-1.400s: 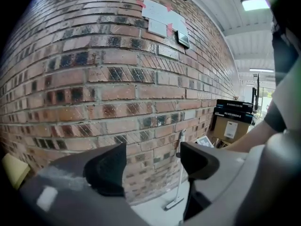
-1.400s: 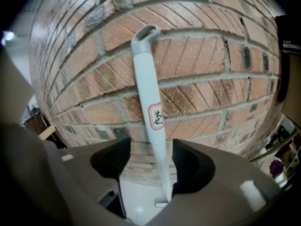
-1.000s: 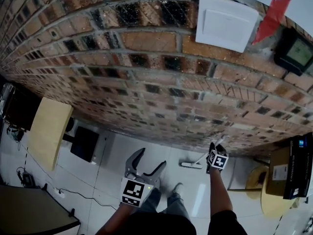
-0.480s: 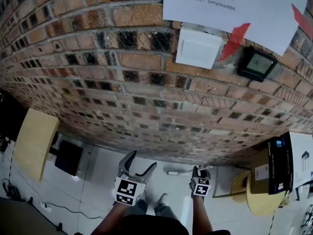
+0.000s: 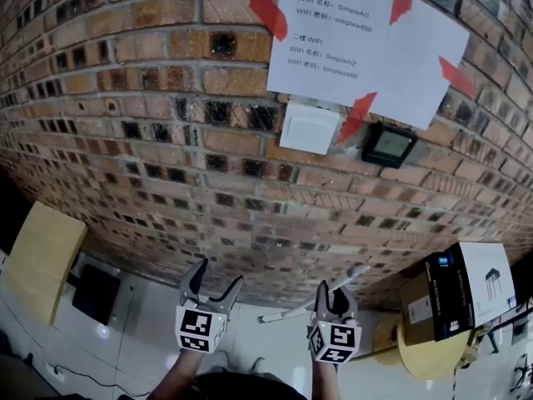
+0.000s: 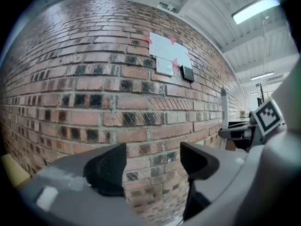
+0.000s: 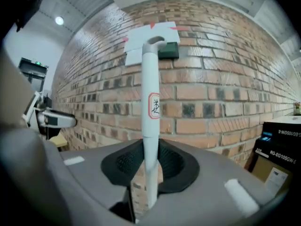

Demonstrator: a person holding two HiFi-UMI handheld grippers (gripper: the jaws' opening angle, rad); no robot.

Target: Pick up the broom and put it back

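Note:
The broom's white handle (image 7: 150, 107) stands upright between the jaws of my right gripper (image 7: 150, 161), which is shut on it. A small red-edged label sits on the handle, and its hooked top end shows against the brick wall. In the head view the broom (image 5: 291, 308) runs slantwise through the right gripper (image 5: 335, 292), its lower end to the left above the floor. My left gripper (image 5: 216, 273) hangs beside it, to the left. Its jaws stand open with nothing between them (image 6: 153, 166), facing the bricks. The handle (image 6: 224, 109) also shows at the right of the left gripper view.
A brick wall (image 5: 166, 157) fills the front. On it hang a taped paper sheet (image 5: 366, 57), a white switch plate (image 5: 308, 129) and a small black panel (image 5: 390, 146). Boxes (image 5: 454, 294) sit on a round wooden table (image 5: 416, 352) at right. A wooden tabletop (image 5: 37, 261) is at left.
My right gripper has risen a lot, lifting the broom off the floor. The left gripper rose a little, still open. The head view has tilted up along the wall.

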